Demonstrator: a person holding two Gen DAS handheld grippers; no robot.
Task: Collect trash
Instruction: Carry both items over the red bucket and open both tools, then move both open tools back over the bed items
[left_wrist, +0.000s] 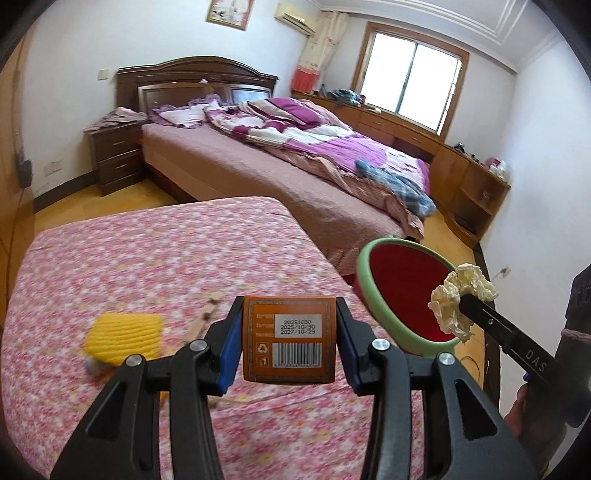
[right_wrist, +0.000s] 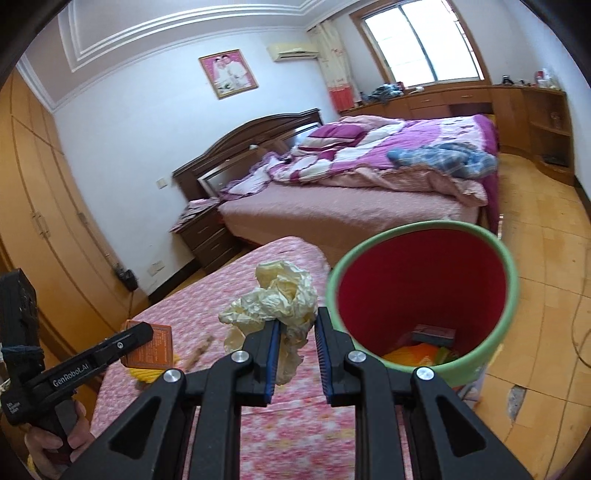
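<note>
My left gripper (left_wrist: 289, 341) is shut on a small orange box (left_wrist: 289, 338) with a barcode, held above the pink floral bedspread (left_wrist: 147, 258). My right gripper (right_wrist: 297, 334) is shut on a crumpled cream paper ball (right_wrist: 275, 301), held just left of the bin. In the left wrist view that paper (left_wrist: 460, 299) hangs over the bin's rim. The bin (right_wrist: 424, 291) has a green rim and red inside, with some trash at its bottom. The orange box also shows in the right wrist view (right_wrist: 153, 347).
A yellow knitted piece (left_wrist: 125, 338) and a thin wooden stick (left_wrist: 208, 314) lie on the floral bedspread. A large bed with purple bedding (left_wrist: 295, 155), a dark nightstand (left_wrist: 114, 158) and wooden cabinets (left_wrist: 461, 177) stand beyond. The floor is yellow tile (right_wrist: 546, 280).
</note>
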